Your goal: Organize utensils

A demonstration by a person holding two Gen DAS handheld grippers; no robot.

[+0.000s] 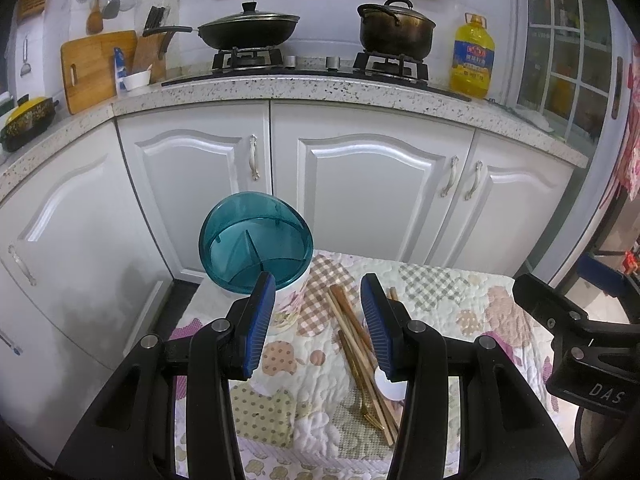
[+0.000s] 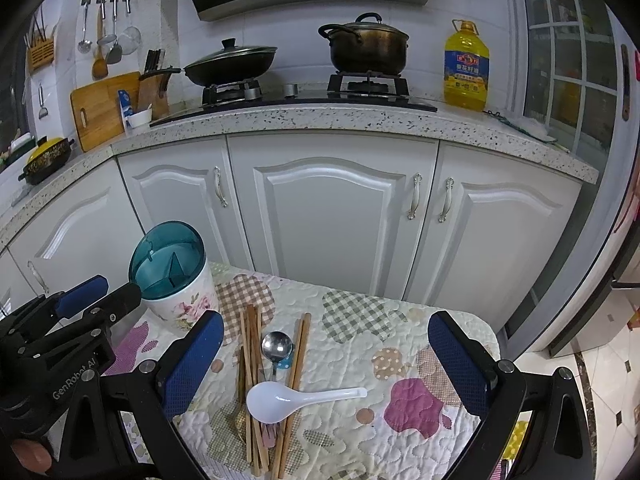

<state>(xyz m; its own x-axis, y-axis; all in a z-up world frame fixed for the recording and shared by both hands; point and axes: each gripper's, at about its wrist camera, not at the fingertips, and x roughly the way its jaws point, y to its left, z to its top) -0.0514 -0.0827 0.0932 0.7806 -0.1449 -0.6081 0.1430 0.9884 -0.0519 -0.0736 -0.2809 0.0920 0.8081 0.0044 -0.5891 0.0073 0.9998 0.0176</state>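
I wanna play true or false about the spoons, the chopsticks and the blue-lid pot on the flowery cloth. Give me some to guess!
1. The white spoon lies across the chopsticks. True.
2. The utensil holder has its teal lid flipped open. True.
3. The metal spoon stands inside the holder. False: it lies on the quilted cloth among the chopsticks.
4. The right gripper is squeezing the white spoon. False: its fingers stand wide apart and touch nothing.
5. The left gripper holds a chopstick. False: it is open and empty.
6. A yellow oil bottle stands on the counter. True.
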